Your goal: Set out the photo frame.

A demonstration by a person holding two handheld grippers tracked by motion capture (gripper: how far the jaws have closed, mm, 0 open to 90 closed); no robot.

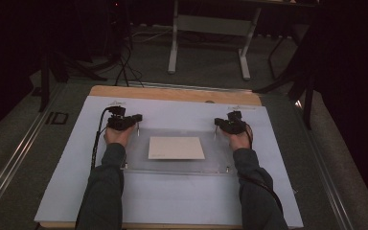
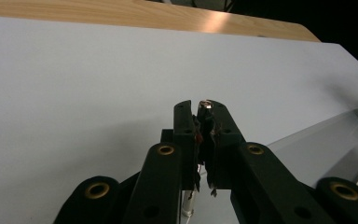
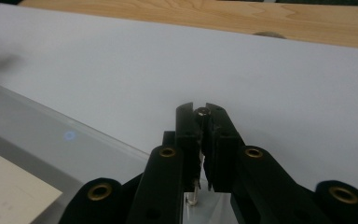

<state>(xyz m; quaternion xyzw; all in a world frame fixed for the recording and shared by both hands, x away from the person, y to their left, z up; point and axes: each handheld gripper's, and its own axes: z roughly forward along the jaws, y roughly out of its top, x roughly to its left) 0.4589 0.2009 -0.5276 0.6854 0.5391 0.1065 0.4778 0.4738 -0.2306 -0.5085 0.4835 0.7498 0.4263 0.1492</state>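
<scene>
Clear plastic is what we are handling: a see-through sheet lies flat on the white table cover, with a pale card resting under or on its middle. Small metal posts stand at its corners, and we have one in each tool. The left gripper has its jaws closed almost fully on the post at the far left corner; the right gripper is likewise pinched on the post at the far right corner, with only the post's width between the jaws.

To do this step well, we judge that both hands should move together and evenly, keeping the sheet level so the card does not slide. We should keep each pinch square on its post, not tilted, and avoid pulling the corners apart, since thin posts could slip out.
</scene>
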